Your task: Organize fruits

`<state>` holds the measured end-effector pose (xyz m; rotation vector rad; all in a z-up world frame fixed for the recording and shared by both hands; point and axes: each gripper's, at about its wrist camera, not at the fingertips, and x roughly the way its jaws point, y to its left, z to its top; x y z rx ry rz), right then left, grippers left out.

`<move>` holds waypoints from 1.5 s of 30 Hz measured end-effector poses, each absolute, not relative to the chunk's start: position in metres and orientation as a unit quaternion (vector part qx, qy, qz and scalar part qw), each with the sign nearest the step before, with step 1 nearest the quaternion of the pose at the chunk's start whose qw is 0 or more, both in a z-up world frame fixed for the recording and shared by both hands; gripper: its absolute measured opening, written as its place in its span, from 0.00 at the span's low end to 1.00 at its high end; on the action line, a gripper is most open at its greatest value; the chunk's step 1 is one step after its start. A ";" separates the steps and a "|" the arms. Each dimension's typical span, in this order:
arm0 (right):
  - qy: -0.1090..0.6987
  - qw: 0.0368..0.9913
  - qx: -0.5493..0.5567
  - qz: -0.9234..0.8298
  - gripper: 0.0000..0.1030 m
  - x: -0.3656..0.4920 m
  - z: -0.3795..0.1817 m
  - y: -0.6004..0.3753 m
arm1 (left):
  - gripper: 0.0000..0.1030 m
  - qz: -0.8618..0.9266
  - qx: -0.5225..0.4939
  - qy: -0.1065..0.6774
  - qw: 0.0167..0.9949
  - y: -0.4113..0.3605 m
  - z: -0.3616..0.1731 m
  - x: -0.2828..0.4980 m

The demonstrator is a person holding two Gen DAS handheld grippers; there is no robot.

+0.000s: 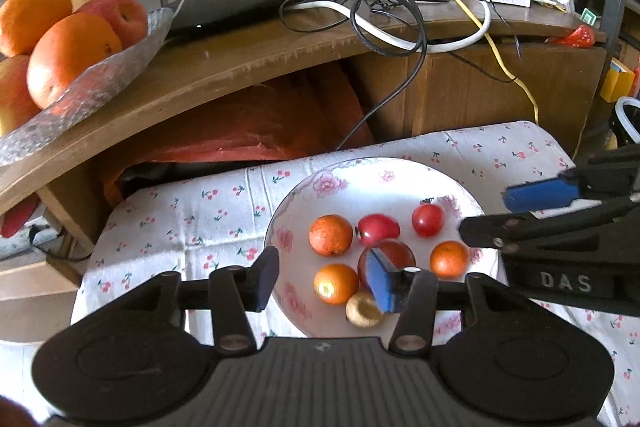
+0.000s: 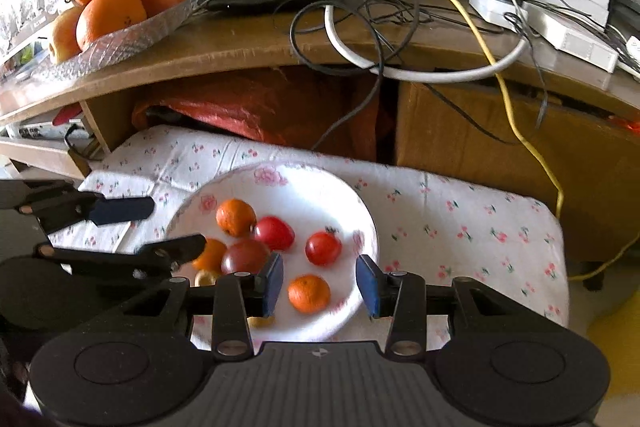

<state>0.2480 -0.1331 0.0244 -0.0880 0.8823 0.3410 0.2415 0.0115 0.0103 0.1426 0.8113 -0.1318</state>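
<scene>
Both grippers, left (image 1: pixel 324 281) and right (image 2: pixel 320 285), spread, empty, above plate (image 2: pixel 280 183). Risk: round fruits (image 2: pixel 309 293) rolling off if nudged.

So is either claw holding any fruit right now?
No, nothing is held. The left claw and right claw are both open above the plate, with the fruit lying loose on it.

Bright daylight, washed-out glare on the white plate (image 1: pixel 360 179) and floral cloth (image 1: pixel 180 211), deep shade in the recess under the wooden shelf (image 1: pixel 248 55), strong fisheye bending with dark vignetted corners, small fruit slightly soft in the right wrist view.
</scene>
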 end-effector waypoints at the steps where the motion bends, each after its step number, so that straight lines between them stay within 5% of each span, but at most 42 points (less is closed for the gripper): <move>1: 0.426 0.889 -0.045 0.162 0.35 0.243 0.025 -0.134 | 0.56 -0.064 0.067 0.393 0.915 0.012 0.012 0.238; 45: 0.414 0.898 -0.006 0.149 0.37 0.141 0.045 -0.155 | 0.94 -0.032 0.052 0.351 0.935 0.012 0.028 0.131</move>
